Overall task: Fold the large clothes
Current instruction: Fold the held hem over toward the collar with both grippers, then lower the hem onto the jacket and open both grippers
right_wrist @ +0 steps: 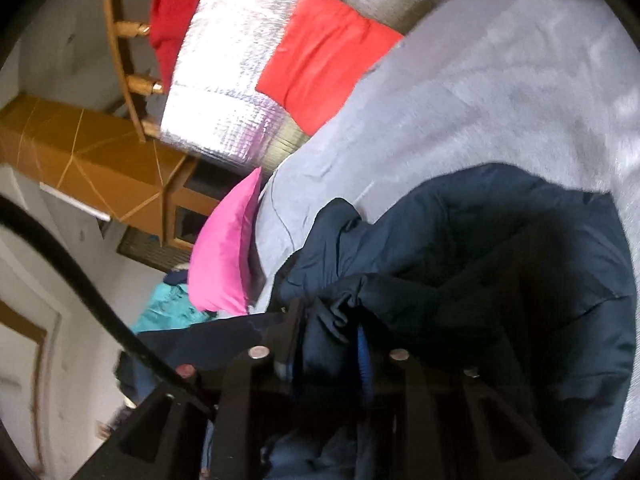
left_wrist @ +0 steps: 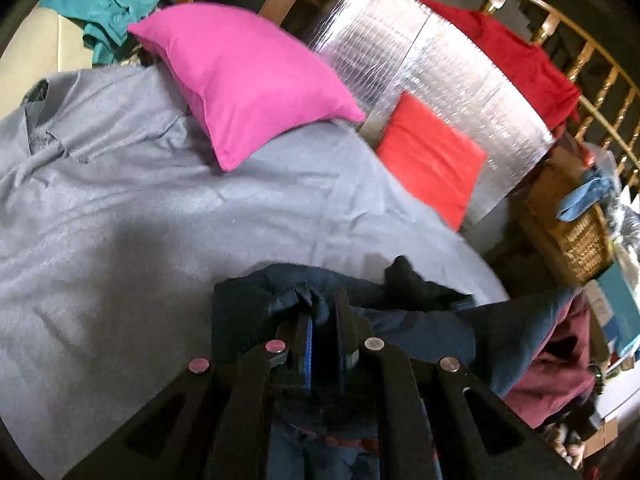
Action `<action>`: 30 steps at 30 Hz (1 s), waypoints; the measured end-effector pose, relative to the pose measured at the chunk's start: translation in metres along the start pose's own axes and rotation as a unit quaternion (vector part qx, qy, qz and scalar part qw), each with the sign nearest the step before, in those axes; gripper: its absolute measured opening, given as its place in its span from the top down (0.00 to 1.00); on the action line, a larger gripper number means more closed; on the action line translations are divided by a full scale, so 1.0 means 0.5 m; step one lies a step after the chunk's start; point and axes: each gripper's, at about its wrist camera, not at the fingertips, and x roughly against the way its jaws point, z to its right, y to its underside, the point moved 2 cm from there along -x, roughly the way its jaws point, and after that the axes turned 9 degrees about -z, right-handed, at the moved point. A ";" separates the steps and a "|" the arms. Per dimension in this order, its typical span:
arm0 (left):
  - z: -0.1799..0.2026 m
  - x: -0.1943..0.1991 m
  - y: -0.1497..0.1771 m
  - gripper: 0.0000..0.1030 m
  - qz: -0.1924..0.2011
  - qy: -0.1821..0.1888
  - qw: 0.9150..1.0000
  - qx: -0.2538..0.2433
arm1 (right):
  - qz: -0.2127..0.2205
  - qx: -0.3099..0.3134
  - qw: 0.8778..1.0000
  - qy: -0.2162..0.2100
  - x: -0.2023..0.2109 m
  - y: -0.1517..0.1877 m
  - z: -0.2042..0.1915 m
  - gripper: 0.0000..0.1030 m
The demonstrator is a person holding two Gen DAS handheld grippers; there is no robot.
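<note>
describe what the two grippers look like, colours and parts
Both are matte black. The left gripper has slotted black linkage arms joined by round silver pins and a blue strip on its fingers. The right gripper is built alike, with a blue ribbed pad, and a black cable crosses its view.

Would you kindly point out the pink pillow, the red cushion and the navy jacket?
pink pillow (left_wrist: pixel 244 80): left wrist view, middle of its face.
red cushion (left_wrist: pixel 430 156): left wrist view, its centre.
navy jacket (right_wrist: pixel 500 240): right wrist view, its puffy body.
</note>
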 end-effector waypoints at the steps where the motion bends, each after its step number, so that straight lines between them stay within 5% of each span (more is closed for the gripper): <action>1: -0.003 -0.008 -0.002 0.91 -0.008 -0.003 1.000 0.006 | -0.001 -0.005 1.000 -0.004 -0.004 -0.004 -0.002 0.68; 5: -0.008 -0.018 -0.010 0.88 -0.029 0.000 0.999 0.016 | -0.003 -0.008 1.000 -0.017 0.009 -0.007 -0.003 0.56; 8: -0.007 -0.010 -0.011 0.82 -0.029 0.014 0.999 0.024 | 0.025 0.007 0.999 -0.023 0.044 -0.009 -0.018 0.32; 10: -0.005 -0.001 -0.009 0.61 -0.022 0.040 0.998 0.032 | 0.070 0.025 0.997 -0.020 0.088 -0.005 -0.033 0.24; 12: 0.001 0.019 -0.005 0.20 0.006 0.064 0.997 0.041 | 0.092 0.039 0.995 -0.015 0.120 0.001 -0.046 0.24; 13: 0.005 0.039 -0.002 0.17 0.041 0.063 0.996 0.044 | 0.094 0.051 0.994 -0.001 0.127 0.005 -0.053 0.24; 16: 0.021 0.072 0.001 0.12 0.087 0.072 0.993 0.030 | 0.079 0.097 0.991 0.036 0.128 0.023 -0.078 0.24; 25: -0.030 0.032 0.006 0.11 0.029 -0.034 0.997 0.070 | 0.042 0.187 0.969 0.154 0.070 0.042 -0.111 0.24; 30: -0.093 0.016 0.013 0.11 -0.011 -0.064 0.991 0.115 | 0.048 0.166 0.964 0.202 0.046 -0.011 -0.093 0.24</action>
